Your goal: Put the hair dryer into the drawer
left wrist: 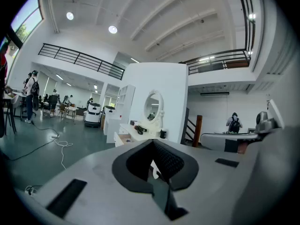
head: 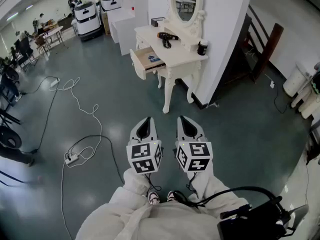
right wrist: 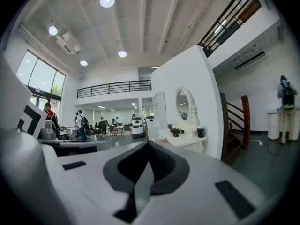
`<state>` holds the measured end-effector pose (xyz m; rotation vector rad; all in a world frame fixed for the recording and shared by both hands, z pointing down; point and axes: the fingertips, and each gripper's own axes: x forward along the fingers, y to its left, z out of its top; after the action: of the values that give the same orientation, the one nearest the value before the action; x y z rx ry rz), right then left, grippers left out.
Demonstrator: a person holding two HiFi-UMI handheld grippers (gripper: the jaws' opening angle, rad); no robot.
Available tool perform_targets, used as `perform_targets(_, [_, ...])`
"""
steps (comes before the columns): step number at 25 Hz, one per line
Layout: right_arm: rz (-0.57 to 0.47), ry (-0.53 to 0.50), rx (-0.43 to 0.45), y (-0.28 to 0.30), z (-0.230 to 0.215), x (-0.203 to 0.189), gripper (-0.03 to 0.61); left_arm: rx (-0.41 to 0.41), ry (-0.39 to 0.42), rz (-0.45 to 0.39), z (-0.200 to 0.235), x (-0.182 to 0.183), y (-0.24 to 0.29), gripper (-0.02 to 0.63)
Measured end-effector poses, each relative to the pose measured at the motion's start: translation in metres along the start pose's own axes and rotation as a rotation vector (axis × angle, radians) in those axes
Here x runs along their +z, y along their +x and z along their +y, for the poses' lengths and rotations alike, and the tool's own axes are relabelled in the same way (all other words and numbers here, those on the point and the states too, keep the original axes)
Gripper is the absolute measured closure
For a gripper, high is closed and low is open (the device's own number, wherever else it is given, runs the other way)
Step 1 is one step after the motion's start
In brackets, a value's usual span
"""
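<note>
Two empty grippers, the left gripper (head: 144, 121) and right gripper (head: 185, 120), jaws together; the hair dryer (head: 166, 38) lies well ahead of them. Arriving unopened could shove it off the bench (head: 182, 58), past the drawer (head: 145, 59).

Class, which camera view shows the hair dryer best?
The head view: the hair dryer lies in plain sight from above on the dressing table. Both gripper views show it only as a small, distant dark shape on that table.

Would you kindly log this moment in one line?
hair dryer: on dressing table | drawer: open | left claw: shut, empty | right claw: shut, empty
</note>
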<state>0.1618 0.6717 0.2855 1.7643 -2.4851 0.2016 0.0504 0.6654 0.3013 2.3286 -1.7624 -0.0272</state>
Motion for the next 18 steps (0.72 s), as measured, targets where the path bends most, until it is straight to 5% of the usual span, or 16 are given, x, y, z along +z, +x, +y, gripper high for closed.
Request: perform_targets(18, [0.004,0.041,-0.019,0.016,0.039,-0.009,0.517,-0.03,0.028,0.006,0.041,0.003,-0.011,0.62])
